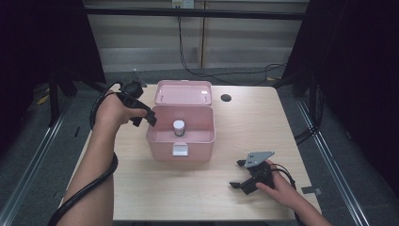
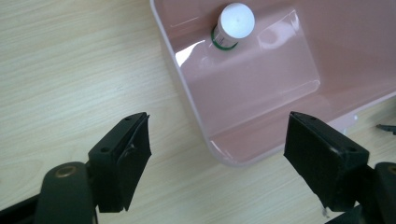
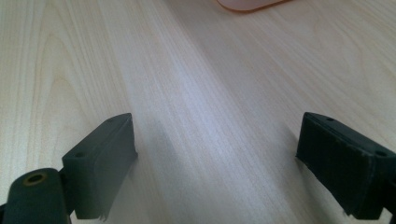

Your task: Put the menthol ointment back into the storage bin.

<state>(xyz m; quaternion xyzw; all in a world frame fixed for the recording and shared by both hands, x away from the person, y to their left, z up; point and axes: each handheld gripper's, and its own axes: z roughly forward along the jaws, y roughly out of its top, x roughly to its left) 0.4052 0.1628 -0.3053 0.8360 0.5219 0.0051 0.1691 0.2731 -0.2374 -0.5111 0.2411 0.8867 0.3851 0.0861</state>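
The storage box [image 1: 181, 136] is pale pink, lid [image 1: 183, 92] included, with a white latch [image 1: 180, 150] at its front; the small bottle [image 2: 233, 25] inside has a white cap and a green band; the table [image 1: 244, 127] is light wood grain; both grippers [image 1: 141, 113] [image 1: 244, 181] are black.

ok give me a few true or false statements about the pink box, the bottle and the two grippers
1. The pink box has its lid open. True.
2. A white-capped bottle lies on the table outside the box. False: it stands inside the box.
3. The left gripper is shut on the bottle. False: its jaws are open, by the box's left rim.
4. The right gripper is open, low over the bare table on the right. True.
5. The box's lid leans back on the far side. True.
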